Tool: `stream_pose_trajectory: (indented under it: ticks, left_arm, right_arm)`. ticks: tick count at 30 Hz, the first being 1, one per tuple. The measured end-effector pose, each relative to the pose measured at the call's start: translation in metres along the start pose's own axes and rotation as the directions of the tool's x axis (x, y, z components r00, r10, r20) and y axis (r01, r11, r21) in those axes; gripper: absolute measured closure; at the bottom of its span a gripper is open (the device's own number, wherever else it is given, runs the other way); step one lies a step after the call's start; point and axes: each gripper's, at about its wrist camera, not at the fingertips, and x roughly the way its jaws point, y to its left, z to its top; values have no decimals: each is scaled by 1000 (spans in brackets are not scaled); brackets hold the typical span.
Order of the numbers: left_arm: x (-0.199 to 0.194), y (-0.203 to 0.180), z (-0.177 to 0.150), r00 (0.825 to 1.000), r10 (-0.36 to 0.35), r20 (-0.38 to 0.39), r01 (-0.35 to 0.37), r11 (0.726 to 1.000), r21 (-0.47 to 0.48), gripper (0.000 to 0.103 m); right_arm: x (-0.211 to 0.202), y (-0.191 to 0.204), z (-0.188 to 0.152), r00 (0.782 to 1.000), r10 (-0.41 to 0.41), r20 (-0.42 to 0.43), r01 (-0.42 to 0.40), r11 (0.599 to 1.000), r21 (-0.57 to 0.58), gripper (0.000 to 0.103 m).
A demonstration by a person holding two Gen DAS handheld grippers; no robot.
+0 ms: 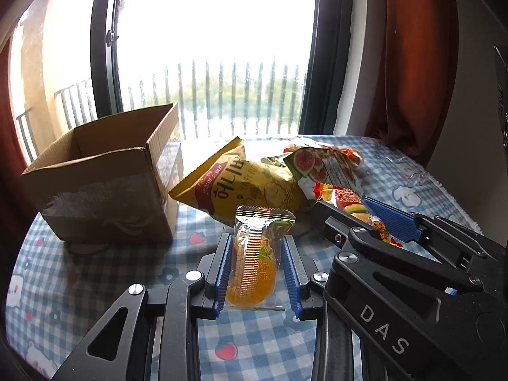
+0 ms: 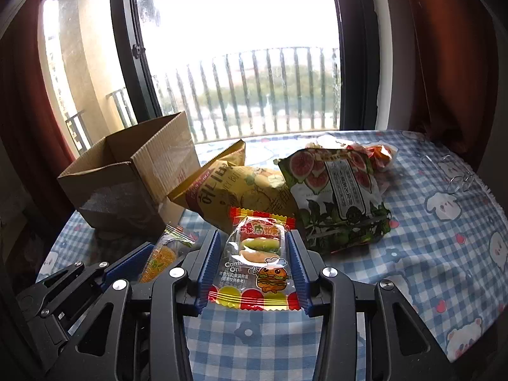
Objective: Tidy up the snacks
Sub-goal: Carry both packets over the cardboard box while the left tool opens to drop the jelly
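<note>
My left gripper (image 1: 255, 244) is shut on an orange gummy packet (image 1: 254, 263), held above the checked tablecloth (image 1: 95, 285). My right gripper (image 2: 253, 238) is shut on a burger gummy packet (image 2: 257, 260); it shows at the right of the left wrist view (image 1: 358, 209) too. An open cardboard box (image 1: 108, 177) stands at the left. A yellow chip bag (image 1: 250, 187) leans beside the box. A green fig snack bag (image 2: 336, 193) lies to the right of the chip bag. The left gripper with the orange packet (image 2: 158, 260) sits at the lower left of the right wrist view.
A window with a balcony railing (image 2: 254, 92) is behind the table. Red curtains (image 1: 412, 63) hang at both sides. Clear glass items (image 2: 457, 174) lie near the table's right edge. Another wrapped snack (image 2: 377, 152) sits behind the fig bag.
</note>
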Motion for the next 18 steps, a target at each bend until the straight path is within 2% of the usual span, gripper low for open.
stream_pose_trajectory:
  ticks: [6, 18]
  left_arm:
    - [-21, 2, 13, 999, -10, 42, 11, 1000, -9, 73]
    - [-51, 12, 46, 988, 19, 152, -20, 1000, 9, 72]
  right_arm:
    - [-23, 9, 15, 998, 5, 57, -4, 1000, -25, 57]
    - [-49, 29, 49, 988, 18, 154, -9, 998, -60, 57]
